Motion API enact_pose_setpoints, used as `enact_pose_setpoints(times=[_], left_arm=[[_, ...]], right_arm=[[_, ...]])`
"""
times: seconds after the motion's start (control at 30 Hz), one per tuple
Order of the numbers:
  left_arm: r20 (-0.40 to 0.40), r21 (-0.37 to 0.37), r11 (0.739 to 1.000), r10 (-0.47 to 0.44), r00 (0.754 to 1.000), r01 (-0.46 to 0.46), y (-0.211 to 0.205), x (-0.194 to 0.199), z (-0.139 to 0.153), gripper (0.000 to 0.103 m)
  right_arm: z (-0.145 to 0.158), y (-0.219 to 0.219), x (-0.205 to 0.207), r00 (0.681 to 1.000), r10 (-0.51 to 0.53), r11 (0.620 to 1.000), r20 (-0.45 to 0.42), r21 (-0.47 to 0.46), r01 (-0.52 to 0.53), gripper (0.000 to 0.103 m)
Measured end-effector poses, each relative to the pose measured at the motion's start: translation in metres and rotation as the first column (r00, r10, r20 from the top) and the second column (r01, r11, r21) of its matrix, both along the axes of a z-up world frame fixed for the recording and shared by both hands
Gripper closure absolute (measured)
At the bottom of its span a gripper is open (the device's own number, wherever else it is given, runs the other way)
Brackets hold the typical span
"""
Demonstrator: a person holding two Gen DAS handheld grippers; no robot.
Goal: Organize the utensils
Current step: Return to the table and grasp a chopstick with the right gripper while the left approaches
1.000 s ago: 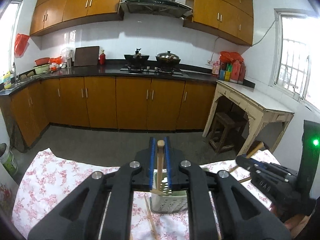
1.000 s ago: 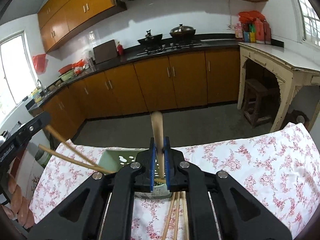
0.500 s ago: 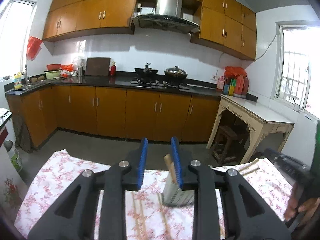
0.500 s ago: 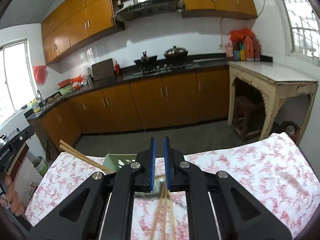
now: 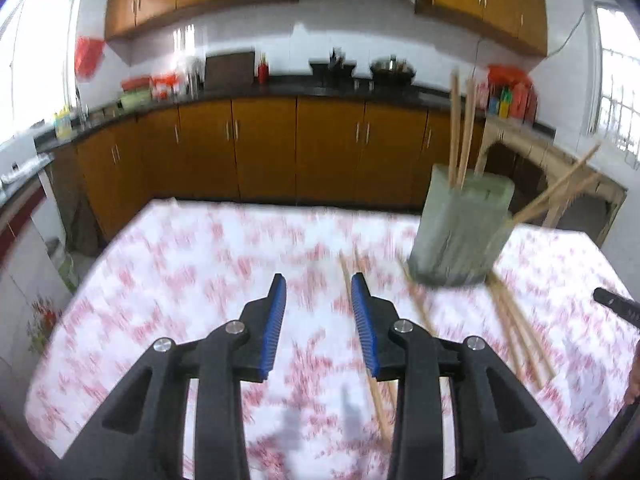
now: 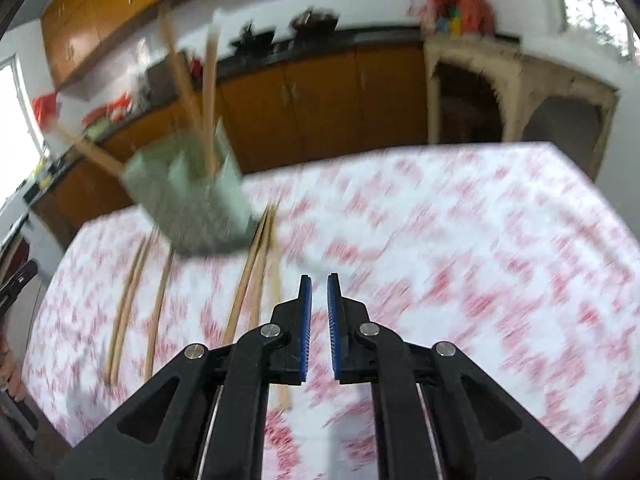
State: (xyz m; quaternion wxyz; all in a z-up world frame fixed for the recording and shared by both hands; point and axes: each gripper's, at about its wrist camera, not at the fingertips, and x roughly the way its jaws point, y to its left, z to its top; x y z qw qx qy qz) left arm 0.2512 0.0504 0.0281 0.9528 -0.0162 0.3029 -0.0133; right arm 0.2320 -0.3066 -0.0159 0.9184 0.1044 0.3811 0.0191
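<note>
The left tongs [image 5: 318, 300] carry nothing: the jaws are opening, and only the flowered tabletop [image 5: 200, 272] shows between the blue pads. The right tongs [image 6: 318, 300] are closed, pads almost together, with nothing between them.

Location of the work items. The green holder [image 5: 460, 228] stands on the tabletop at about 1 o'clock from the left tongs and at about 11 o'clock from the right tongs. Several chopsticks already stand or lean in it. The frames are blurred, so an exact count is not possible.

Loose chopsticks on the tabletop:
- Left pair [image 5: 362, 332]: lies just beside the right-hand pad of the left tongs, touching or passing under it. Long axis runs from about 12 o'clock to 5 o'clock, nearly parallel to the pads.
- Middle group [image 6: 256, 276]: lies at about 10 o'clock from the right tongs, just beside them. Long axis runs from the foot of the holder back toward the tongs.
- Far pair [image 6: 128, 304]: lies well to the left in the right wrist view, at about 9 o'clock.

Judgement. The left tongs are nearer the left pair and need only a slight shift toward 3 o'clock to straddle it. The right tongs are nearer the middle group but must open first.
</note>
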Motion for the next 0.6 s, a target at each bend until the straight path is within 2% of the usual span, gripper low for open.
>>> enact_pose_setpoints(times=[0.13, 0.23, 0.37, 0.5, 0.6], left_arm=[[-0.071, -0.027, 0.999, -0.025, 0.997, 0.023, -0.001, 0.005, -0.029, 0.069], [-0.100, -0.047, 0.998, -0.046, 0.994, 0.041, -0.002, 0.007, -0.042, 0.069], [-0.122, -0.068, 0.996, -0.063, 0.990, 0.055, -0.003, 0.007, -0.052, 0.069], [-0.139, -0.076, 0.995, -0.080, 0.987, 0.070, -0.007, 0.010, -0.059, 0.069], [-0.149, -0.079, 0.994, -0.092, 0.984, 0.081, -0.010, 0.011, -0.063, 0.069]], right_arm=[[-0.030, 0.032, 0.010, 0.993, 0.098, 0.995, -0.060, -0.014, -0.099, 0.094], [-0.049, 0.046, 0.012, 0.987, 0.133, 0.990, -0.088, -0.040, -0.137, 0.094], [-0.062, 0.049, 0.019, 0.985, 0.128, 0.989, -0.118, -0.060, -0.136, 0.094], [-0.065, 0.051, 0.023, 0.987, 0.117, 0.986, -0.111, -0.106, -0.128, 0.094], [-0.064, 0.046, 0.020, 0.989, 0.110, 0.987, -0.096, -0.104, -0.119, 0.094]])
